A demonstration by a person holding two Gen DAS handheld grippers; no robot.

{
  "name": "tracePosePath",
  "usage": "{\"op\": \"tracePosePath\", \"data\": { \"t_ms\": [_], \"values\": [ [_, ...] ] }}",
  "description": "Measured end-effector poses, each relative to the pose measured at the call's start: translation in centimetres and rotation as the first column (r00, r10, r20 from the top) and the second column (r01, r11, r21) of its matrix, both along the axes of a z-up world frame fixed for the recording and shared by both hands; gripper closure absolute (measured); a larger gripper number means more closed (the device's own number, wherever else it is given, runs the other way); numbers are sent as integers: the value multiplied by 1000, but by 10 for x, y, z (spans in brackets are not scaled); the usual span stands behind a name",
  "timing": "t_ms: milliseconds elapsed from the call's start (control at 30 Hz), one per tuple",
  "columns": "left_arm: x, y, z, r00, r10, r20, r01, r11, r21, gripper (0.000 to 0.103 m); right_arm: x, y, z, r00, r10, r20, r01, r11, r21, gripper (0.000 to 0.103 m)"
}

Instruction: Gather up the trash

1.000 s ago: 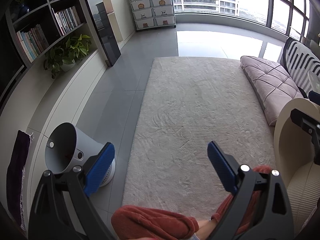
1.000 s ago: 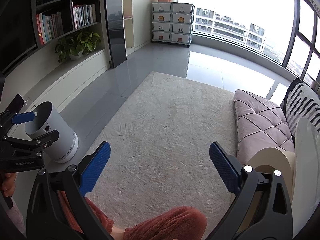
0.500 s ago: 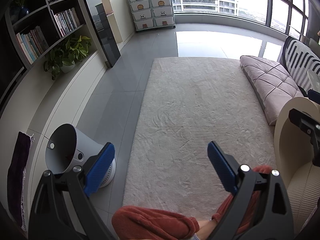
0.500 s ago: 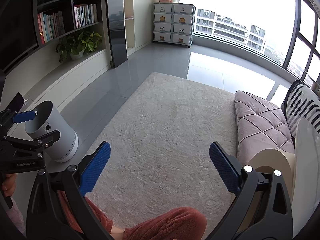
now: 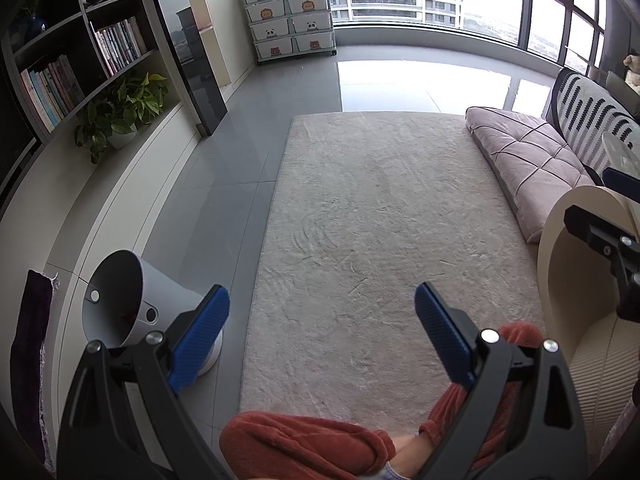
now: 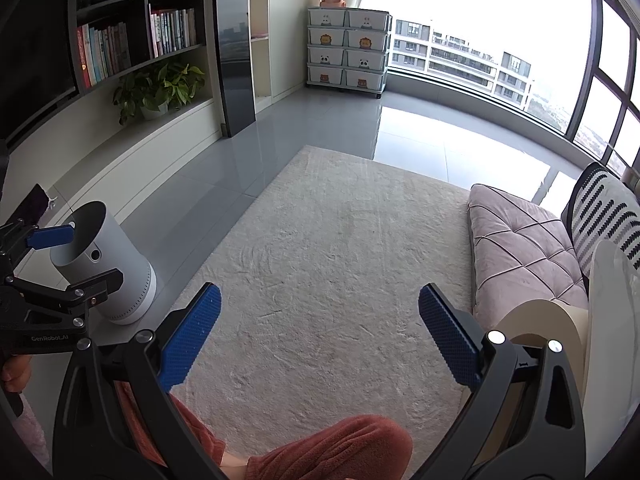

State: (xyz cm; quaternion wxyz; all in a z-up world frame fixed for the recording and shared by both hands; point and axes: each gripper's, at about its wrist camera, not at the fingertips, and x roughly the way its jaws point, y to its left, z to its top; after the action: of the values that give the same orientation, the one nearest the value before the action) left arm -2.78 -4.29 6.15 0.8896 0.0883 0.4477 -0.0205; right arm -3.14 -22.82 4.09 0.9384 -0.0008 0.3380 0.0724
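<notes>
Both grippers hang over the near end of the pale rug [image 5: 372, 240], above the person's red-trousered knees [image 5: 304, 444], and neither holds anything: the left gripper [image 5: 320, 336] has its 2 blue pads spread wide, and the right gripper [image 6: 320, 334] is spread just as wide. I can't pick out a single loose scrap of trash on the rug or on the grey floor [image 5: 224, 184] from either view. What does show is the grey cylindrical bin [image 6: 106, 268], standing on the floor just off the rug's left edge, near the left gripper; there seems to be a speck of something red inside it [image 5: 128, 314], too small to name. The bin looks like thin, stiff plastic, light and smooth, so probably slippery on its rounded side; I'd judge the open rim the best place to pinch, 1 pad inside and 1 outside. The pink floor cushion [image 6: 524, 252] lies along the rug's right side, soft and no concern here.
</notes>
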Motion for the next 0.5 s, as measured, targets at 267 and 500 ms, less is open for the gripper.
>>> {"op": "tracePosePath", "data": {
  "t_ms": [267,500],
  "values": [
    [-6,-1,3,999,-7,43,6,1000,17,9,-1,2,1,1000,-3,6,3,1000,-8,7],
    [-8,-3,3,999,-18,34,18,1000,9,9,-4,4,2,1000,6,13,-6,1000,-9,7]
  ]
}}
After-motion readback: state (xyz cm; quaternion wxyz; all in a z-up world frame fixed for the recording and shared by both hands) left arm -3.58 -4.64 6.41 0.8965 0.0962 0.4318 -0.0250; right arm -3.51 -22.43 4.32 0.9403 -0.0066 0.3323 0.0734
